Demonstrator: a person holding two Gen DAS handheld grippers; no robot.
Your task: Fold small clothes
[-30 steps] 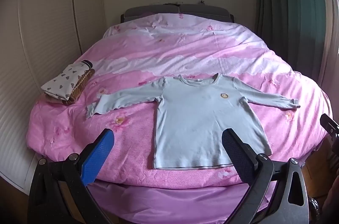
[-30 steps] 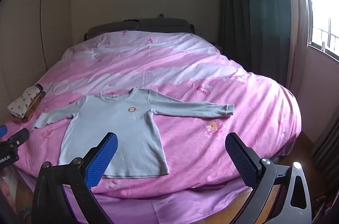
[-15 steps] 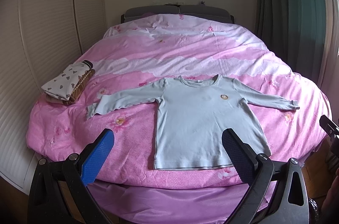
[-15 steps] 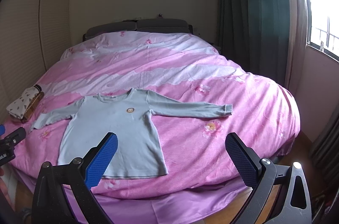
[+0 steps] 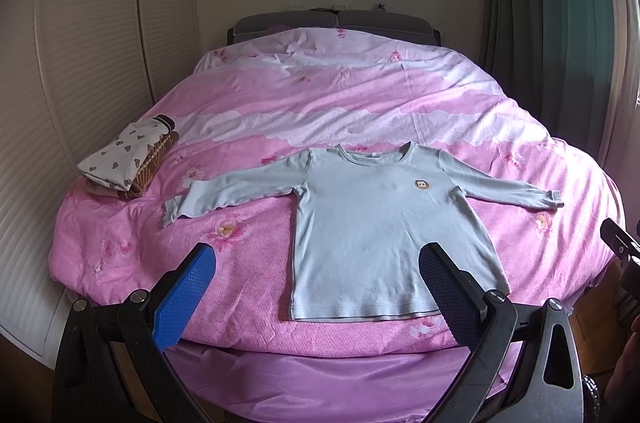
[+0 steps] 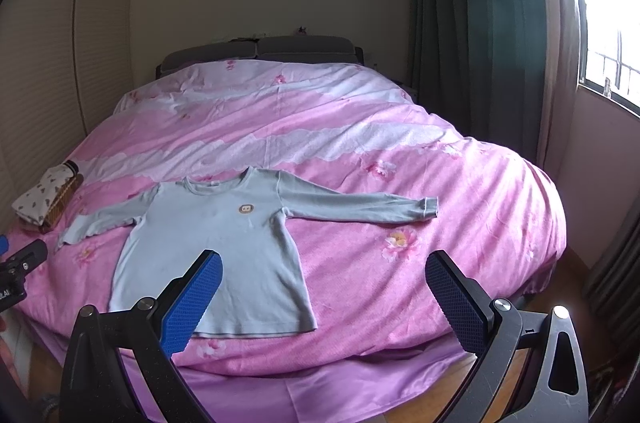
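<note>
Light-blue long-sleeve shirt (image 5: pixel 384 235) flat, sleeves spread, near bed's (image 5: pixel 360 103) foot edge. Left tool (image 5: pixel 316 287) and right tool (image 6: pixel 324 297) both spread wide, holding nothing, off the foot edge. Folded clothes stack (image 5: pixel 128 163) at bed's left edge.

Home bedroom. A bed with a pink floral duvet (image 5: pixel 320 111) fills the view, its grey padded headboard (image 5: pixel 336 23) at 12 o'clock against a plain wall. Louvred wardrobe doors (image 5: pixel 92 43) stand at 9 o'clock, dark green curtains (image 6: pixel 472 23) at 2 o'clock beside a daylit window (image 6: pixel 608 35).
</note>
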